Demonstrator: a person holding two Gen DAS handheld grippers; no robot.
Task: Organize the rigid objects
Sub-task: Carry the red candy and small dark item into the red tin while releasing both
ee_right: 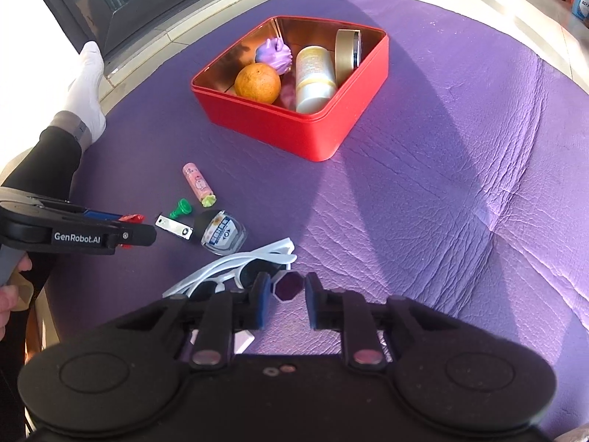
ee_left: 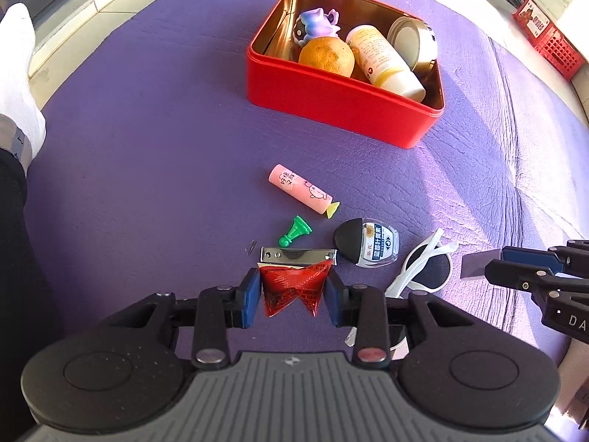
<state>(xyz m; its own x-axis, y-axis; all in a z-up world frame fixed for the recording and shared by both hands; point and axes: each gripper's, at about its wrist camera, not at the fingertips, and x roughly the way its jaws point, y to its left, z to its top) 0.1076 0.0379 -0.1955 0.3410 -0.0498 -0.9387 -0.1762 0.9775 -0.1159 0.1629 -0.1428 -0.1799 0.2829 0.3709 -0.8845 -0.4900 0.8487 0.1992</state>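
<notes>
My left gripper (ee_left: pixel 293 292) is shut on a red sachet (ee_left: pixel 292 287), held just above the purple mat. My right gripper (ee_right: pixel 284 296) is shut on a small dark hexagonal piece (ee_right: pixel 288 286); in the left wrist view the piece (ee_left: pixel 478 266) shows at the right. A red tin (ee_left: pixel 338 103) at the back holds an orange (ee_left: pixel 327 55), a purple toy (ee_left: pixel 316 24), a yellow bottle (ee_left: pixel 383 62) and a round gold tin (ee_left: pixel 414 42). On the mat lie a pink tube (ee_left: pixel 300 189), a green pawn (ee_left: pixel 296 230), a metal clip (ee_left: pixel 298 255), an eye-drop case (ee_left: pixel 366 246) and white sunglasses (ee_left: pixel 423 269).
The purple mat (ee_right: pixel 441 184) stretches wide to the right of the tin. A white-socked foot (ee_left: pixel 18 84) rests at its left edge. Red crates (ee_left: pixel 545 33) stand on the floor at the far right.
</notes>
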